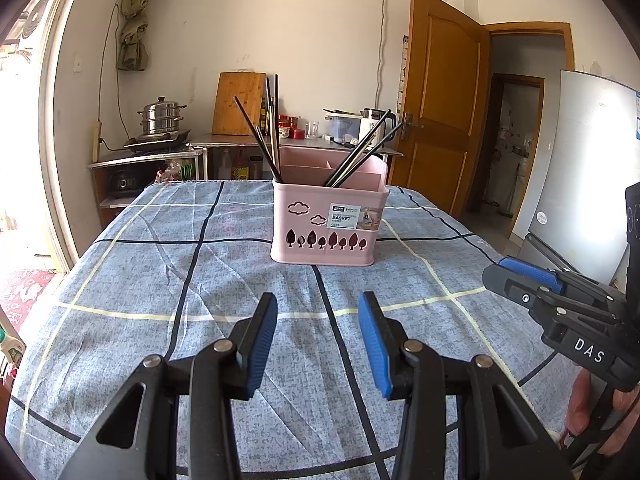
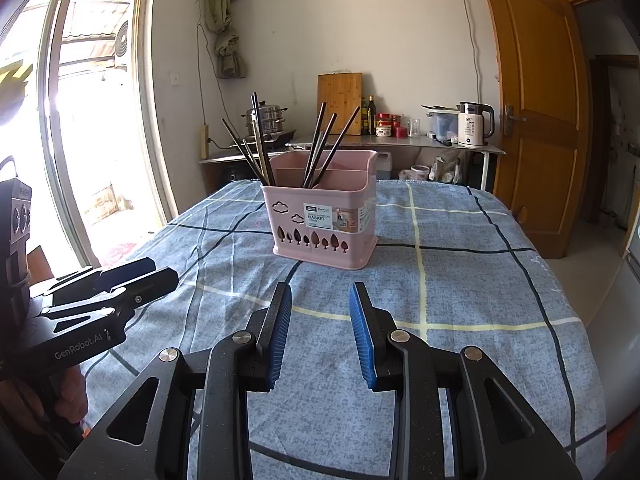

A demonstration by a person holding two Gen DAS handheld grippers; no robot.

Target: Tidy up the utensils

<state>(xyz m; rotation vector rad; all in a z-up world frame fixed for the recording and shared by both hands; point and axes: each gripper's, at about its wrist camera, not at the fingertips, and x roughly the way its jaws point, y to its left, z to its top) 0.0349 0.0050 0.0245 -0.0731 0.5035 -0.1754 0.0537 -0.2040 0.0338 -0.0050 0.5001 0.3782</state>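
Observation:
A pink utensil basket (image 1: pixel 326 224) stands upright on the blue checked tablecloth (image 1: pixel 160 280), also in the right wrist view (image 2: pixel 324 228). Several dark chopsticks (image 1: pixel 260 140) lean in its left compartment and several more chopsticks (image 1: pixel 360 152) in its right one; they also show in the right wrist view (image 2: pixel 256 148) (image 2: pixel 324 144). My left gripper (image 1: pixel 318 304) is open and empty, above the cloth short of the basket. My right gripper (image 2: pixel 320 294) is open and empty, likewise short of the basket. The right gripper appears at the right of the left wrist view (image 1: pixel 520 276).
A steel counter (image 1: pixel 224 142) behind the table holds a steamer pot (image 1: pixel 162 116), a cutting board (image 1: pixel 238 102), jars and a kettle (image 2: pixel 474 124). A wooden door (image 1: pixel 438 108) and a fridge (image 1: pixel 588 168) stand to the right. A glass door (image 2: pixel 96 120) is at the left.

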